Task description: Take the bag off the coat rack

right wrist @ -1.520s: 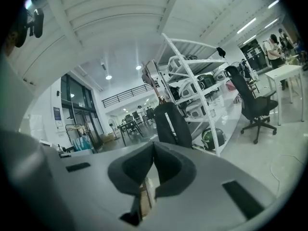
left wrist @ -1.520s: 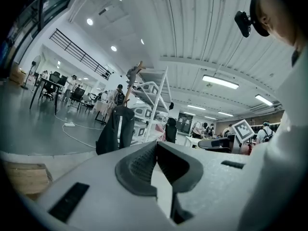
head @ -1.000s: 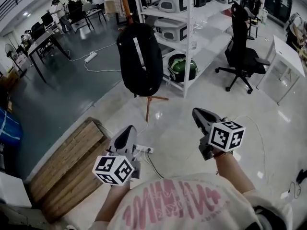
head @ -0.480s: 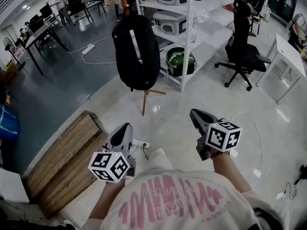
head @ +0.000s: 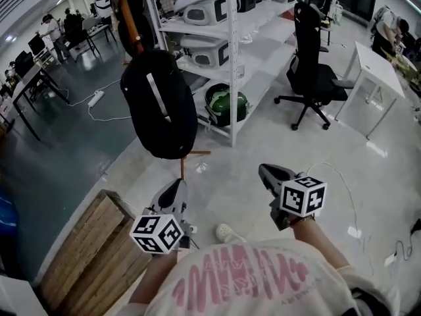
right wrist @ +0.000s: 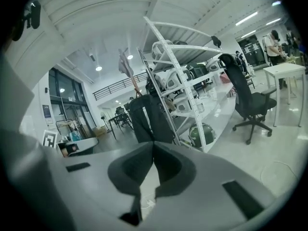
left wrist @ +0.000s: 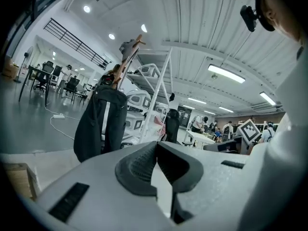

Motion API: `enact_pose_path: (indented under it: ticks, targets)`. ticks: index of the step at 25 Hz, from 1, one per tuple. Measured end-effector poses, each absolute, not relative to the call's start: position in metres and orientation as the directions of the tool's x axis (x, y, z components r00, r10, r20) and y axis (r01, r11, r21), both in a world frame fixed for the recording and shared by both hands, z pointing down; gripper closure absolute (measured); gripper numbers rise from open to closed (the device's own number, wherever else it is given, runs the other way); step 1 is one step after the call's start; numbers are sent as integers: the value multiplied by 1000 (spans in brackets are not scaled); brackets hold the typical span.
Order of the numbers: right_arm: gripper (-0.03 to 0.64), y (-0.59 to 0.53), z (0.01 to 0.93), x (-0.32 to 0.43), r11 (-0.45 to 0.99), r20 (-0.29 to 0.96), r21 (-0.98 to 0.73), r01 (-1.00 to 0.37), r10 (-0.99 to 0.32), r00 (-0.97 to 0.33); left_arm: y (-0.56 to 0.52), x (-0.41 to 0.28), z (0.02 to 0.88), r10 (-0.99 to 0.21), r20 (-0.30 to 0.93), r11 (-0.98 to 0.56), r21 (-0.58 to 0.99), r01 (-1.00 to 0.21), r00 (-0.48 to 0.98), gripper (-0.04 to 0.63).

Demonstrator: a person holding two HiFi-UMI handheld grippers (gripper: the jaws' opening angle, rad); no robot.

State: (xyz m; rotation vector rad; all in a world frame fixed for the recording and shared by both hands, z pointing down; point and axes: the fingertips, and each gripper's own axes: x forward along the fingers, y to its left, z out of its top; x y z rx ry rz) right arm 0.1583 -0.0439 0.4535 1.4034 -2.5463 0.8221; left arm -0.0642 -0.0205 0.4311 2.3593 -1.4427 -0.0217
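Note:
A black backpack (head: 159,104) with a pale stripe hangs from a wooden coat rack (head: 127,20) ahead of me. It also shows in the left gripper view (left wrist: 102,124) and the right gripper view (right wrist: 148,119). My left gripper (head: 176,188) is held low, below the bag and well short of it, jaws shut with nothing between them (left wrist: 155,146). My right gripper (head: 264,171) is to the right of the bag, also apart from it and shut on nothing (right wrist: 153,144).
A white metal shelving unit (head: 230,58) with helmets and a green-black item stands right behind the rack. A black office chair (head: 312,78) and white table (head: 378,68) are at right. A wooden pallet (head: 89,255) lies at lower left. Desks and people are far left.
I have stepped closer and turned; the backpack now sits more to the left and nearer in the head view. Both grippers stay shut and low.

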Motion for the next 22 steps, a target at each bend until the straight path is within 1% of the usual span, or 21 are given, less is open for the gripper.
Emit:
enact_pose_path:
  ticks: [3, 9, 16, 20, 22]
  targets:
    - [612, -81, 444, 162, 424, 354, -368, -828, -759, -546, -68, -66, 423, -864, 168, -407, 322, -855, 474, 592]
    - [612, -154, 416, 167, 435, 300, -353, -829, -787, -540, -135, -71, 393, -878, 110, -419, 297, -858, 467, 592]
    - [612, -222, 419, 153, 481, 283, -331, -812, -770, -572, -181, -111, 400, -928, 97, -319, 297, -900, 361, 592]
    - [612, -249, 428, 143, 475, 274, -418, -774, -747, -606, -196, -125, 412, -938, 113, -271, 346, -898, 327, 592]
    - [612, -258, 435, 136, 480, 280, -425, -767, -736, -616, -198, -130, 412, -942, 113, -259, 352, -899, 316, 592]
